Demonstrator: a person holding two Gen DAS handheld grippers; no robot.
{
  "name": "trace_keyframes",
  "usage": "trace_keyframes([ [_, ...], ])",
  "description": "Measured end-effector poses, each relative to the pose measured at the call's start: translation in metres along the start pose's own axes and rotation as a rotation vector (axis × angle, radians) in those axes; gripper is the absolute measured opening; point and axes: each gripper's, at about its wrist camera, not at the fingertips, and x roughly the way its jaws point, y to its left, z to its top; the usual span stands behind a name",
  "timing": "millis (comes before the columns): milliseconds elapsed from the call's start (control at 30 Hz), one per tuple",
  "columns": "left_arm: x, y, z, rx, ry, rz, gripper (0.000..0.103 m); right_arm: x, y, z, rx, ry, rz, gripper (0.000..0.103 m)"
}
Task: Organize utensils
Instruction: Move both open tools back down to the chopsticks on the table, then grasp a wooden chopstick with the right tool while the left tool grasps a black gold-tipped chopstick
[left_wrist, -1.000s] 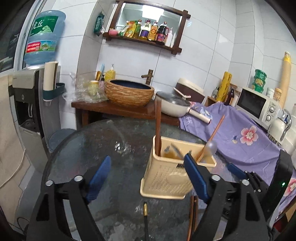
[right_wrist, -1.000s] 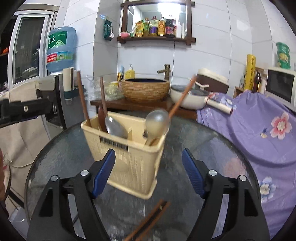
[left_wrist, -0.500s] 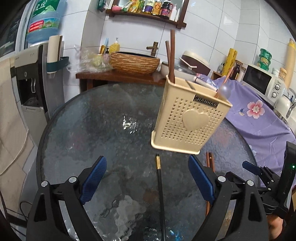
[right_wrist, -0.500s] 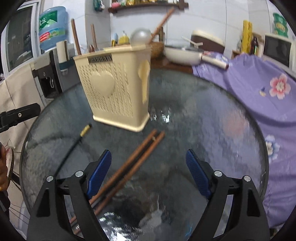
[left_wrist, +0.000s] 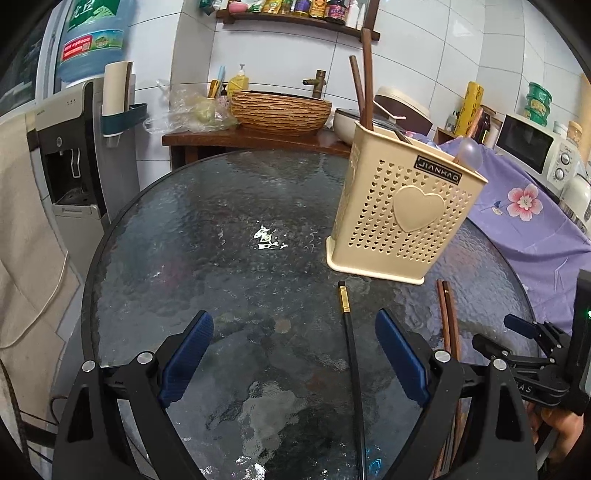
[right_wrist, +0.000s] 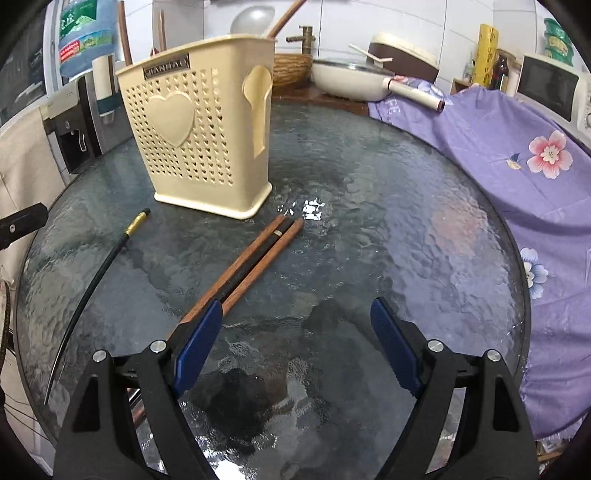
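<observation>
While both tongs hang spread with nothing between the pads, the left gripper (left_wrist: 291, 354) has a thin black chopstick (left_wrist: 352, 369) by its right pad, gold-banded end toward the cream holder (left_wrist: 402, 218). Wooden chopsticks (right_wrist: 255, 258) pass the right gripper's (right_wrist: 297, 343) left pad, running lengthwise toward the holder.

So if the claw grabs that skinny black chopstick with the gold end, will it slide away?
Probably a bit. The black chopstick is thin and glossy and lies flat on the smooth glass table, so it may skid or roll when nudged. It looks stiff and light. Its slim shaft gives the left claw little to pinch, so it could twist.
</observation>
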Motion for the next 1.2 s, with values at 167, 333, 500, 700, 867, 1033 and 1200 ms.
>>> trace_keyframes([
  [167, 0.006, -0.008, -0.002, 0.009, 0.014, -0.007, 0.087, 0.012, 0.012, 0.01, -0.002, 0.024, 0.02, 0.082],
  [333, 0.008, -0.012, -0.006, 0.027, 0.022, -0.006, 0.087, 0.018, 0.025, 0.008, -0.067, 0.034, -0.006, 0.082],
  [500, 0.013, -0.013, -0.01, 0.043, 0.044, -0.004, 0.087, 0.011, 0.011, -0.002, -0.082, 0.047, -0.021, 0.082],
  [700, 0.02, -0.018, -0.012, 0.065, 0.065, -0.009, 0.087, -0.002, -0.021, -0.005, -0.001, 0.041, 0.042, 0.082],
  [867, 0.02, -0.022, -0.012, 0.068, 0.065, -0.016, 0.087, 0.006, -0.031, -0.006, 0.042, 0.076, -0.073, 0.076],
  [1033, 0.022, -0.022, -0.013, 0.085, 0.075, -0.009, 0.085, 0.007, -0.045, -0.014, 0.105, 0.078, -0.106, 0.075],
  [1200, 0.028, -0.022, -0.012, 0.087, 0.102, -0.01, 0.076, 0.006, -0.057, -0.013, 0.174, 0.099, -0.1, 0.06],
])
